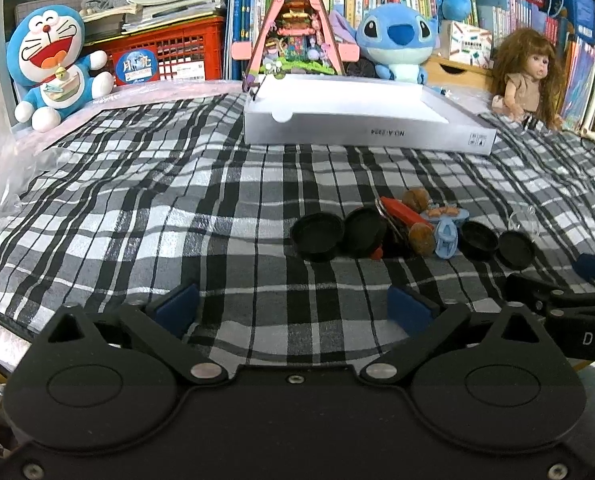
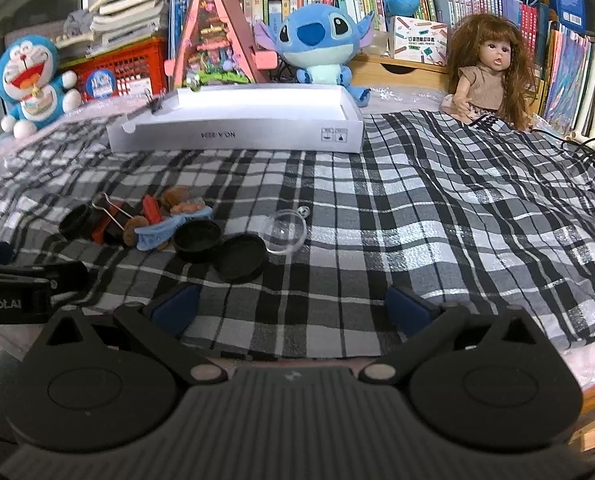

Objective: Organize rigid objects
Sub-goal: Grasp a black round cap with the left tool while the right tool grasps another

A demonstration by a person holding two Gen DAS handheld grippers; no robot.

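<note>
Left claw (image 1: 293,304) and right claw (image 2: 291,304): fingers apart, holding nothing. The small parts pile (image 1: 413,224) lies ahead-right of the left claw, ahead-left of the right. Beyond stands a white box (image 2: 237,134), label "NO.A-2234" inverted.

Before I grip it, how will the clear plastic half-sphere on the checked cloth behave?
The clear plastic half-sphere looks thin and light, so probably easy to crack. Its round, glossy shell may slip or roll away.

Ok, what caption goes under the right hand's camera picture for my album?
Open right gripper waits over checked cloth near round black caps, a clear glass dome, and a shallow white cardboard box.
</note>
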